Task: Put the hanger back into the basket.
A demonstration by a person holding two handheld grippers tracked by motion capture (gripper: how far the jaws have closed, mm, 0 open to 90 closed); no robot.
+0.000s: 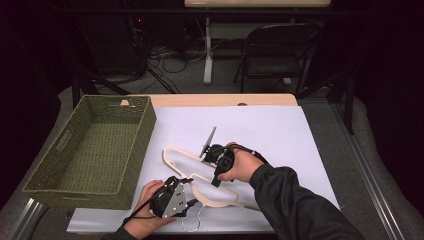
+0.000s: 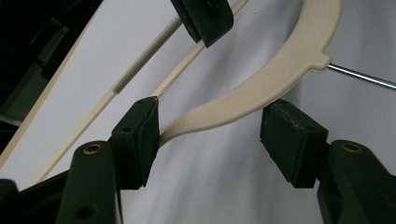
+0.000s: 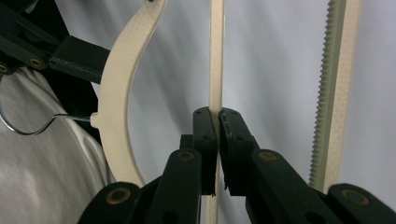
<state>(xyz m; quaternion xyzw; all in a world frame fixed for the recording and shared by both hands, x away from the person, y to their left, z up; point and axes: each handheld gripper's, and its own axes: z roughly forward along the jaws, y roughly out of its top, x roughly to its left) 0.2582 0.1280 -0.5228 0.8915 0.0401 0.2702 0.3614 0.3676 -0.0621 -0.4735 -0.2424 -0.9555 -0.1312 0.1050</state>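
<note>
A cream plastic hanger (image 1: 220, 202) lies flat on the white sheet (image 1: 265, 130), its metal hook (image 1: 192, 225) toward the near edge. My right gripper (image 3: 218, 114) is shut on the hanger's thin straight bar (image 3: 216, 56), beside the ribbed bar (image 3: 334, 70). In the high view that gripper (image 1: 217, 156) sits over the hanger's middle. My left gripper (image 2: 210, 130) stands open around the hanger's curved shoulder (image 2: 280, 65), which meets the left pad (image 2: 140, 135) and stays clear of the right pad. In the high view the left gripper (image 1: 172, 199) is near the hook's base.
A green woven basket (image 1: 145, 130) stands empty at the left, on the table. Beyond the wooden far edge (image 1: 225, 100) are a folding chair (image 1: 280, 45) and cables on the floor. White sheet lies bare to the right and far side.
</note>
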